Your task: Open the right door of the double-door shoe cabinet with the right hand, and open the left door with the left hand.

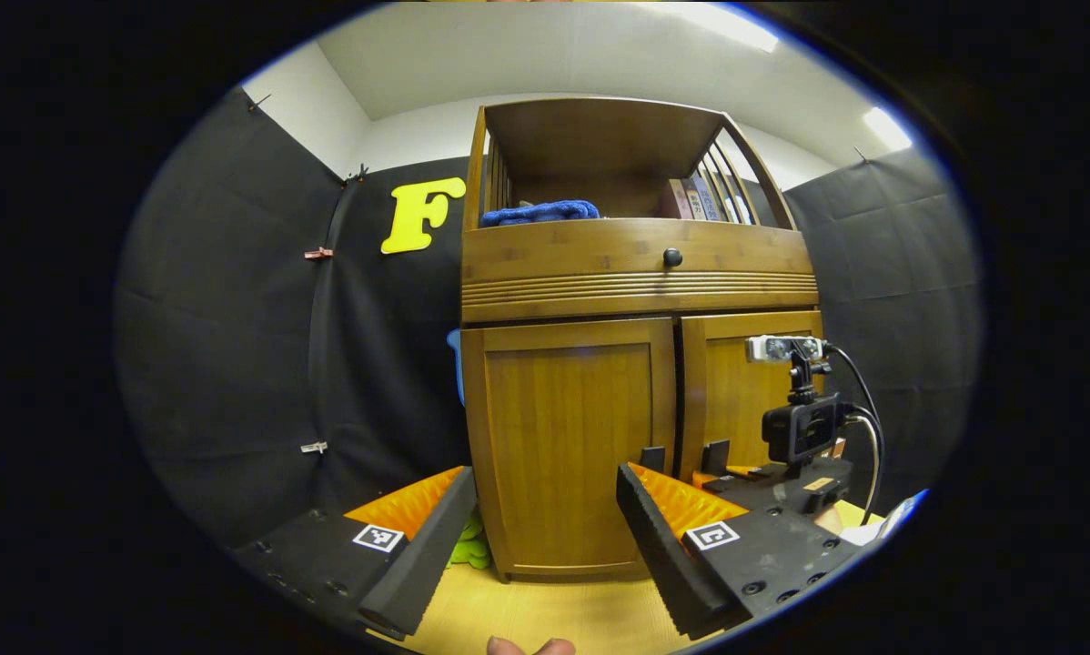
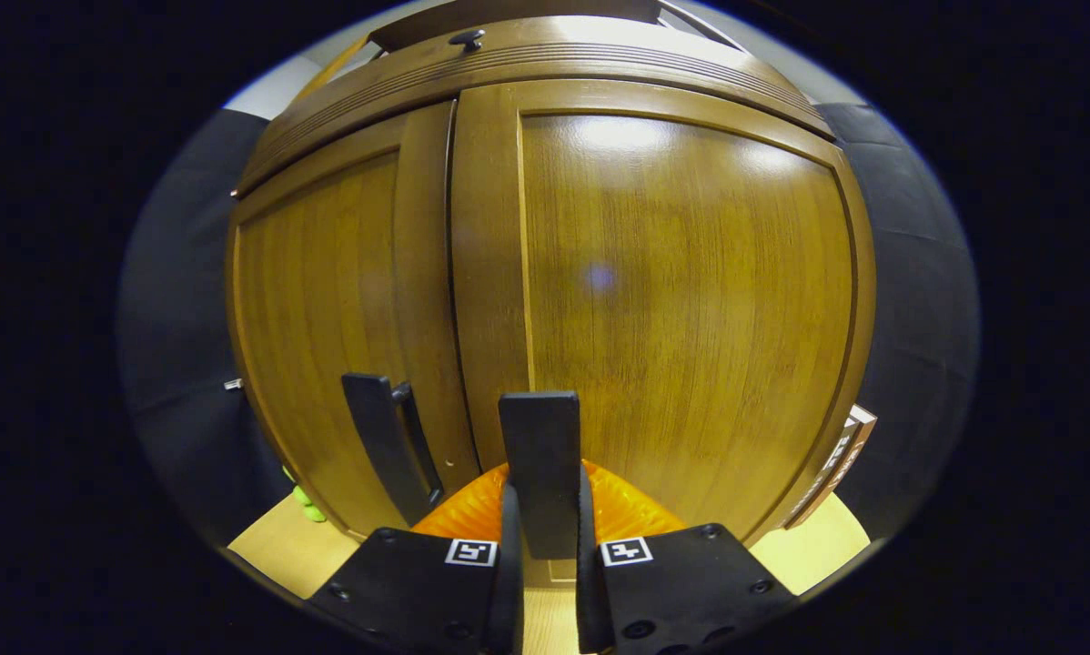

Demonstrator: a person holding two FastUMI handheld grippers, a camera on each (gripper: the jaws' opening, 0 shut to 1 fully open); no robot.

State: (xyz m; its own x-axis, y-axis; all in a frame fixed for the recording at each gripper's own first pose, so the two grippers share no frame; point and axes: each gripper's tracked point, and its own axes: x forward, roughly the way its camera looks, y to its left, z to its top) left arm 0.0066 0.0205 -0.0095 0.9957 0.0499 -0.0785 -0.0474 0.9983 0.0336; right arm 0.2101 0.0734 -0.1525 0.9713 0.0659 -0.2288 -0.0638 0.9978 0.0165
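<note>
Cabinet (image 1: 640, 300) of brown wood stood at the centre of the left gripper view, against black cloth, on a pale wooden floor (image 1: 545, 614). Its left door (image 1: 568, 446) and right door (image 1: 750, 400) filled the lower half of it, and both looked shut, meeting at a dark seam. Above them ran a drawer front with a small dark knob (image 1: 672, 257), and above that an open shelf held a folded blue cloth (image 1: 540, 213) at left and a few books (image 1: 695, 200) at right; the writing on their spines was too small to read. The left gripper (image 1: 536, 537) sat at the bottom of that view with its fingers spread wide and nothing between them; each finger carried a small square black-and-white marker, not legible as text. Lower right in the same view, the right gripper (image 1: 691, 455) reached toward the doors. In the right gripper view, the right gripper (image 2: 541, 546) was pressed onto the dark upright handle (image 2: 539, 468) of the right door (image 2: 681, 300) at bottom centre, both fingers pinching it. The left door (image 2: 327, 309) lay left of the seam with its own dark handle (image 2: 388, 446) untouched. Something bright green (image 2: 301, 502) lay on the floor at the cabinet's lower left corner.
</note>
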